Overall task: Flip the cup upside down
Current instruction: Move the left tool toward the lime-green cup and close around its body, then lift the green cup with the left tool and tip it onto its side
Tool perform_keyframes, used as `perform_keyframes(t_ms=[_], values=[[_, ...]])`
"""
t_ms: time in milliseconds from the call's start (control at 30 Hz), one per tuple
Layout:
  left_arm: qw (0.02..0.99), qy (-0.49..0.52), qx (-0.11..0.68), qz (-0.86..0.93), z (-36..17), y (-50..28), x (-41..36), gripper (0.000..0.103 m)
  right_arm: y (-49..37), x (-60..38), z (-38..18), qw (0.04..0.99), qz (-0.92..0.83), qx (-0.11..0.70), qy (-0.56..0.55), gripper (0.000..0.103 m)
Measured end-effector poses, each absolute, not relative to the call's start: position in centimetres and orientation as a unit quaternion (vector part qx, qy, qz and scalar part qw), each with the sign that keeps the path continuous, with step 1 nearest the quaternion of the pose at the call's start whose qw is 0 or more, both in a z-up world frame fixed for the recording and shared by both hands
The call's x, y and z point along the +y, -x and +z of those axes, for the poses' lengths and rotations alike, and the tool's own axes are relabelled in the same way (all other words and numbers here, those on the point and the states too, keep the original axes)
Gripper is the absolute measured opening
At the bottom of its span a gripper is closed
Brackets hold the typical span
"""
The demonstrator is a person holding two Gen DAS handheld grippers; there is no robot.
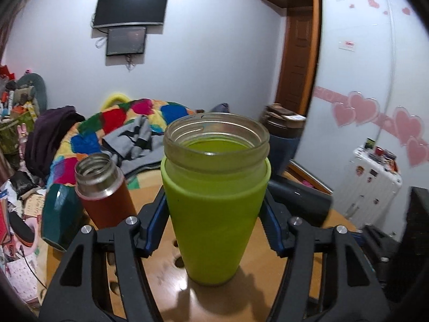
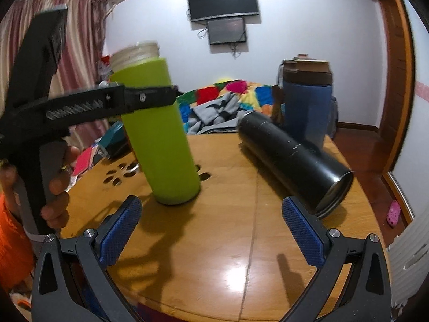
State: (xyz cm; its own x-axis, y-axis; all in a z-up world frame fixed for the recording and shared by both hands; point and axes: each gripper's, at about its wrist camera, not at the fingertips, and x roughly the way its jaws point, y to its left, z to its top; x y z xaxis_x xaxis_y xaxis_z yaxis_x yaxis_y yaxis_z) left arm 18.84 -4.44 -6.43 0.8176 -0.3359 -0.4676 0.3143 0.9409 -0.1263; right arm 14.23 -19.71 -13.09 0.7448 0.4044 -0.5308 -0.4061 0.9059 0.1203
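Observation:
A green-sleeved glass cup (image 1: 214,209) stands mouth up on the round wooden table (image 2: 228,241), slightly tilted in the right wrist view (image 2: 158,134). My left gripper (image 1: 214,201) is shut on the green cup, its blue pads pressing both sides of the upper body; from the right wrist view it reaches in from the left (image 2: 150,96). My right gripper (image 2: 211,230) is open and empty, low over the table's near side, apart from the cup.
A black flask (image 2: 292,161) lies on its side at the right of the table. A blue bottle (image 2: 308,107) stands behind it. A red open thermos (image 1: 104,193) and a teal container (image 1: 61,214) stand at the left. A bed lies beyond.

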Motion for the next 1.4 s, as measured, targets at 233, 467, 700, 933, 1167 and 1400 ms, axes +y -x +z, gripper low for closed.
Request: perform_keyframes(t_ms=[233,467,700,933,1167,1400], values=[[0.925,0.079,0.276,-0.25,-6.0,-15.6,-3.5,0.062,-14.0,-18.0,-14.7,0.923,0.247,0.296,0.015,0.103],[0.916,0.094,0.28,-0.27,-5.6,-14.1,-3.3,0.062,-13.8,-16.6,-14.9,0.922,0.274,0.271,0.033,0.095],[0.915,0.116,0.277,-0.27,-6.0,-14.0,-2.1,0.063,-13.7,-15.3,-15.0,0.915,0.303,0.264,0.044,0.072],[0.935,0.099,0.255,-0.225,-6.2,-13.8,-1.3,0.067,-12.9,-14.6,-15.1,0.917,0.307,0.249,0.058,0.07],[0.94,0.098,0.268,-0.189,-7.9,-15.1,-0.7,0.077,-12.7,-14.4,-15.0,0.912,0.323,0.246,0.055,0.068],[0.928,0.115,0.303,-0.186,-9.6,-16.9,-0.3,0.085,-12.4,-14.4,-15.1,0.91,0.332,0.244,0.049,0.063]])
